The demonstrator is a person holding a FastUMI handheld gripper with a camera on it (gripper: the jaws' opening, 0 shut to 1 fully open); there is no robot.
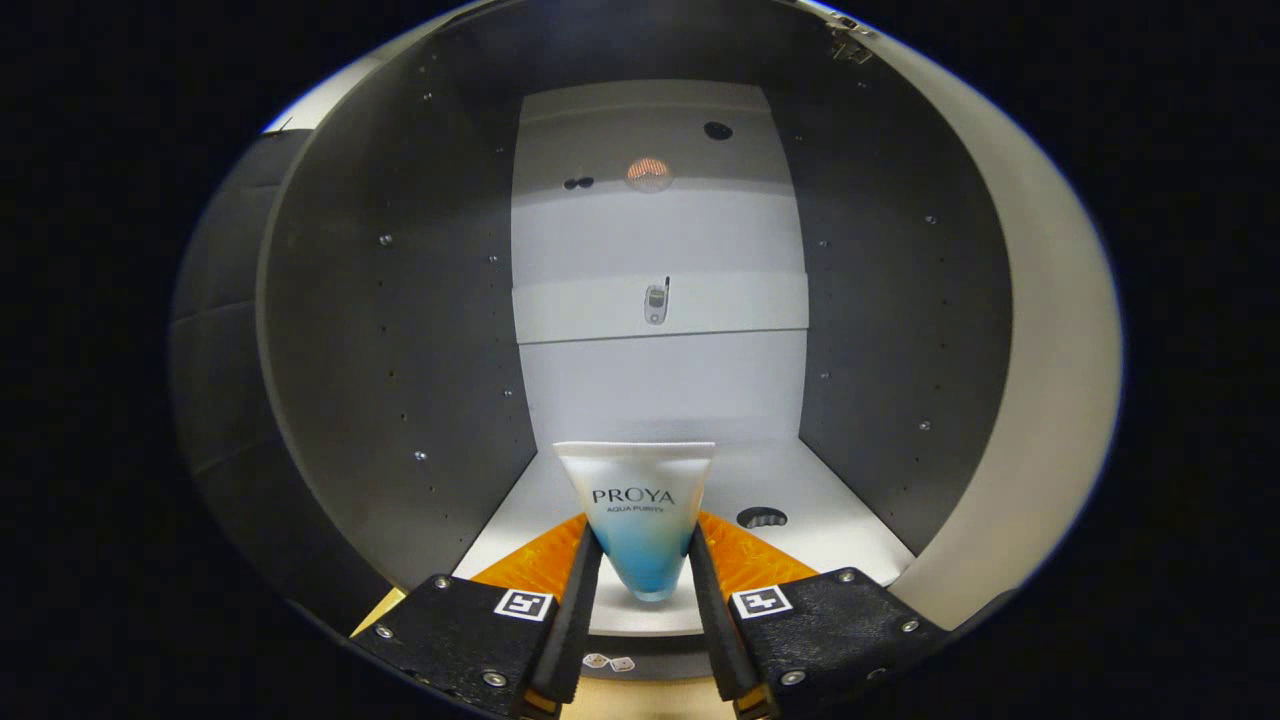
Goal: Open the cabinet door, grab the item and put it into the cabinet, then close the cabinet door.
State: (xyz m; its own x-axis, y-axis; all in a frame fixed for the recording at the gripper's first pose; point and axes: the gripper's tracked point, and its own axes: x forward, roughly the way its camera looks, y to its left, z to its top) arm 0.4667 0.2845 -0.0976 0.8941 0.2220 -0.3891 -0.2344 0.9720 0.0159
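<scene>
step: place tube (637, 520) in cabinet (400, 330) | gripper (645, 560) clamps tube between both fingers | tip: lower to near shelf floor (850, 545), then release

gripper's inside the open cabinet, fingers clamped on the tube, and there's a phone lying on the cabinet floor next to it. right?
Not quite. The phone is not on the cabinet floor; it sits on the shelf higher up at the back, well beyond the tube. The rest holds: the gripper view shows the gripper inside the open cabinet with both fingers pressed on the tube.
</scene>
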